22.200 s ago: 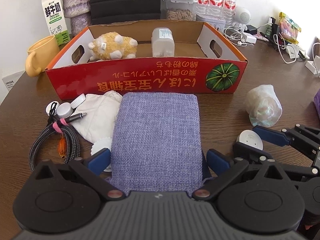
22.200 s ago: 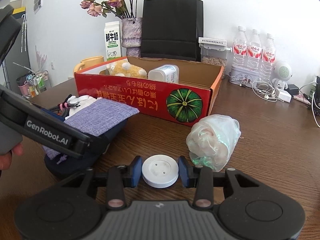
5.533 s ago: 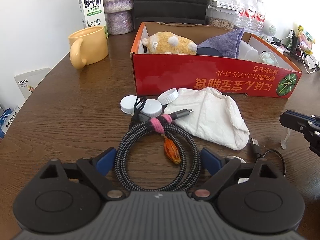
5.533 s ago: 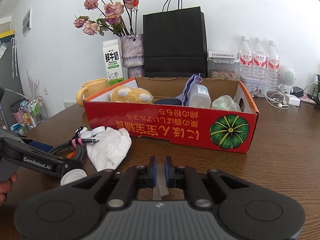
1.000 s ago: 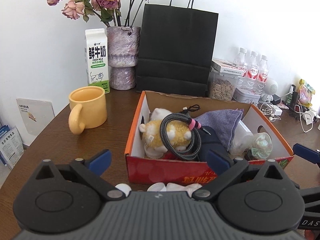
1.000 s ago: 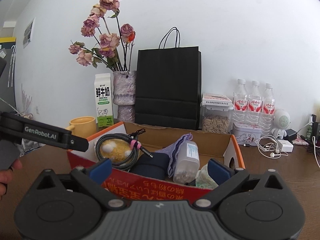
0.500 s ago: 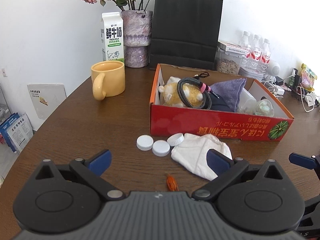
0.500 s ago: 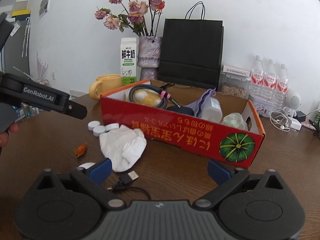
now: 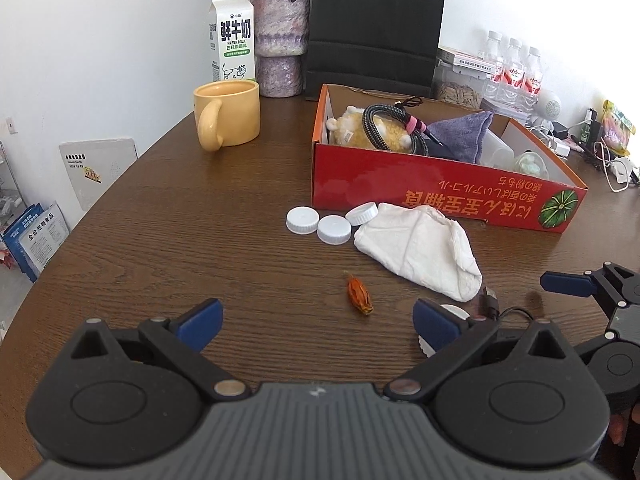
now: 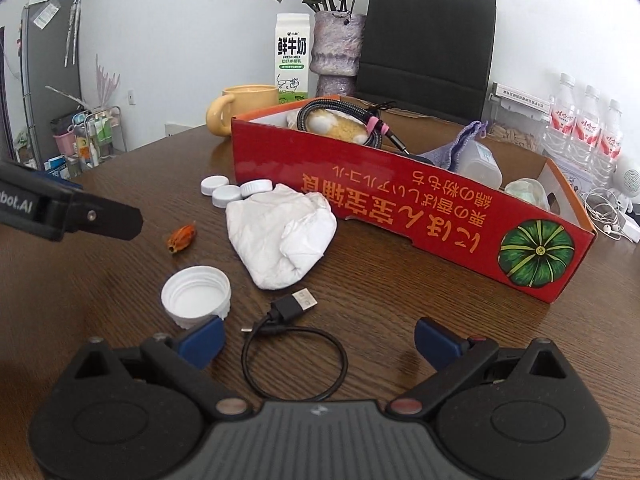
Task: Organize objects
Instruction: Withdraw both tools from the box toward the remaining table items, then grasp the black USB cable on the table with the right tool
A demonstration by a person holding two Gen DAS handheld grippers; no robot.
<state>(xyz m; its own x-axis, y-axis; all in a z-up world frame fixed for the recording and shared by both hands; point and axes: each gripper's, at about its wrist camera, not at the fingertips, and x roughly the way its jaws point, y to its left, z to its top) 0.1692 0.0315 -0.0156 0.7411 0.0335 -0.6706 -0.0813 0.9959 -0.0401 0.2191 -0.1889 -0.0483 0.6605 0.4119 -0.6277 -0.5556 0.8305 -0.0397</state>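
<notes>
The red cardboard box (image 9: 440, 184) (image 10: 400, 200) holds a plush toy (image 9: 352, 130), a coiled braided cable (image 9: 394, 128) (image 10: 340, 114), a purple pouch (image 9: 464, 136), a clear jar and a wrapped bundle. In front of it lie three white caps (image 9: 332, 222) (image 10: 228, 192), a white cloth (image 9: 420, 248) (image 10: 280, 236), an orange dried bud (image 9: 359, 300) (image 10: 182, 238), an upturned white lid (image 10: 196, 300) and a thin black USB cable (image 10: 294, 350). My left gripper (image 9: 316, 322) is open above the table near the bud. My right gripper (image 10: 318, 340) is open over the thin cable.
A yellow mug (image 9: 228, 118), a milk carton (image 9: 232, 36), a vase (image 9: 280, 40) and a black paper bag (image 9: 376, 28) stand behind the box. Water bottles (image 10: 584, 128), a seed container and white cables sit at the right. Bare table lies left of the caps.
Both grippers have come down and back from above the box toward the table's near side. The braided cable stays in the box on the plush toy.
</notes>
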